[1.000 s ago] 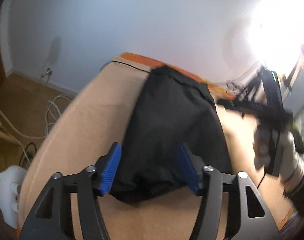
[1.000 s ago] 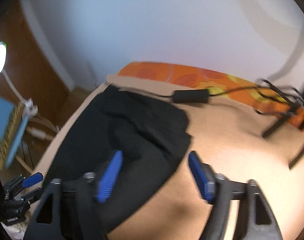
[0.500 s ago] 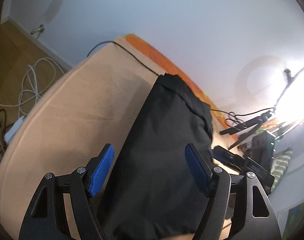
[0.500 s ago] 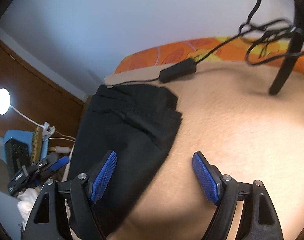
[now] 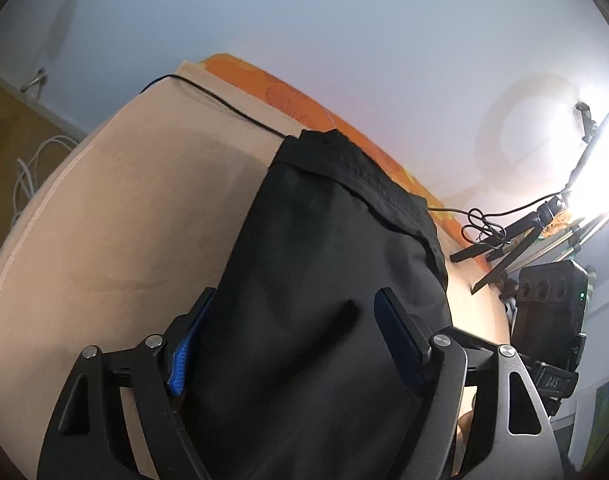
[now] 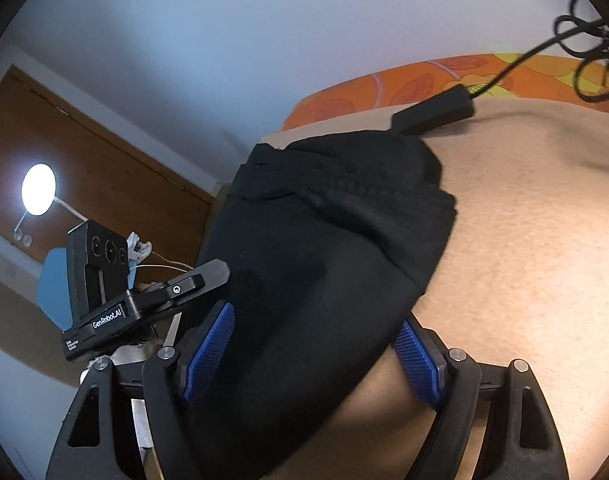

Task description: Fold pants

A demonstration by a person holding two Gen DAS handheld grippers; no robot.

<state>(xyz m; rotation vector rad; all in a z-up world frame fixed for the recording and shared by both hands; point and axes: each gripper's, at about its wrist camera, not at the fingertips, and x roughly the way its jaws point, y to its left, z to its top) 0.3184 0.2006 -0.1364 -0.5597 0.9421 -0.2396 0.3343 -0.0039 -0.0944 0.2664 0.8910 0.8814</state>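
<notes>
Pants (image 5: 324,280) lie as a black folded bundle on a beige bed cover (image 5: 136,216), filling the middle and lower part of both wrist views. In the left wrist view the left gripper (image 5: 296,344) stands spread wide at the bottom of the frame, its blue pads on either side of the cloth; the left pad (image 5: 182,354) sits right at the bundle's edge, and whether it touches is hard to say. In the right wrist view the right gripper (image 6: 312,356) is likewise parted, and the pants (image 6: 324,248) pass between its ribbed blue pads (image 6: 208,350) — the right-hand pad is partly covered by the fabric's edge. The cloth is matte and smooth, with a gathered, stitched waistband (image 6: 344,184) across the far end in the upper middle. The near end of the bundle is cut off by the lower edge of both frames. An orange patterned sheet (image 6: 416,80) runs along the wall behind the bed, and a black cable (image 5: 224,104) with a boxy adapter (image 6: 432,114) crosses the cover just beyond the waistband. At the left of the right wrist view the other handheld unit (image 6: 104,292) shows, lettered "GenRobot.AI" — smaller print below it is unreadable.
</notes>
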